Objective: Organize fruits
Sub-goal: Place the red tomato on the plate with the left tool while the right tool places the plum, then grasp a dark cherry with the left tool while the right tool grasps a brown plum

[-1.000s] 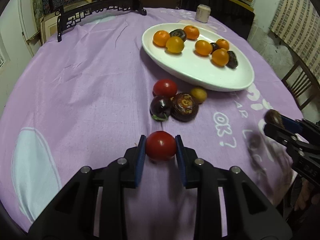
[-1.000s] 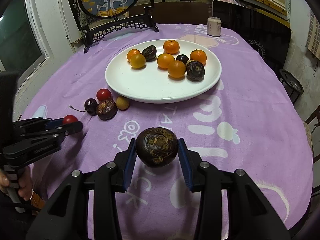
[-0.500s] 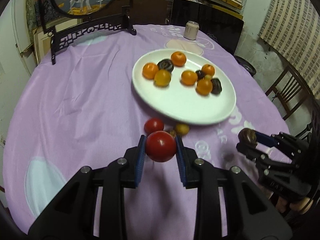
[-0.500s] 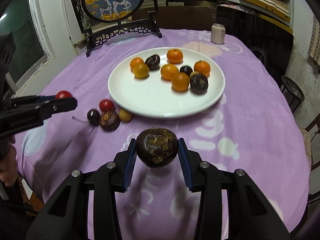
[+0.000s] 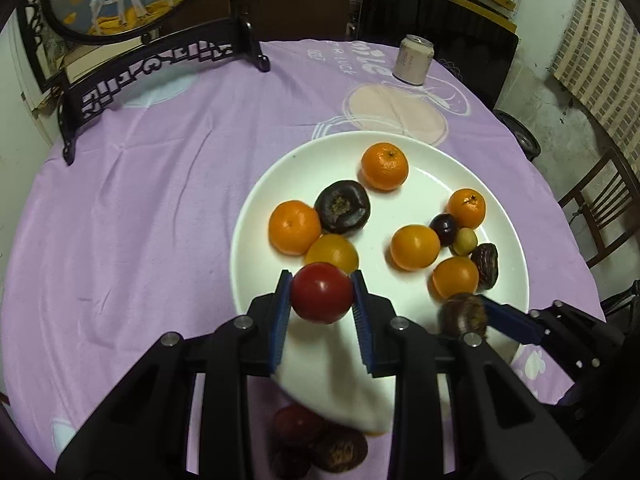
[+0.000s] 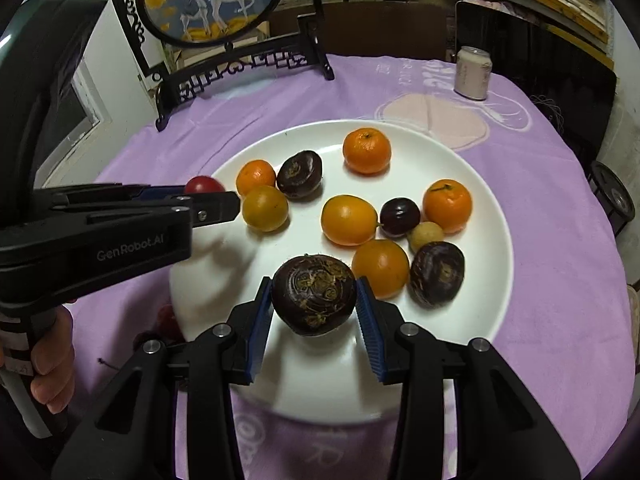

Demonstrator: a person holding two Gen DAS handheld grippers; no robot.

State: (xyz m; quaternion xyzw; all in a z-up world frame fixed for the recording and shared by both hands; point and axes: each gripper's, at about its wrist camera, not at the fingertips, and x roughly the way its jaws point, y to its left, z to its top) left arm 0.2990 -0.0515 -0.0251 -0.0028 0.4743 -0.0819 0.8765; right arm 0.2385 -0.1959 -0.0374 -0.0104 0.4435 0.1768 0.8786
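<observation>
Two loads in hand, both over the wide white ceramic plate [image 6: 492, 184]. My left gripper [image 5: 321, 300] is clamped on a smooth round red fruit [image 5: 322, 298], held over the plate's near-left rim. My right gripper [image 6: 314, 304] grips a dark purple, rough-skinned round fruit [image 6: 314, 295] above the bare near part. Bare white plate lies directly below each load, I judge; the oranges [image 6: 349, 220] and dark fruits sit farther forward. Several loose fruits [image 5: 320, 444] remain on the purple cloth [image 5: 140, 200] beneath the left gripper.

The plate [image 6: 492, 216] was white, the tablecloth [image 5: 140, 200] lilac with pale shapes; the mandarins [image 6: 367, 151] were orange — one held fruit [image 5: 321, 298] red, the other [image 6: 314, 295] dark, perhaps purplish-brown.
</observation>
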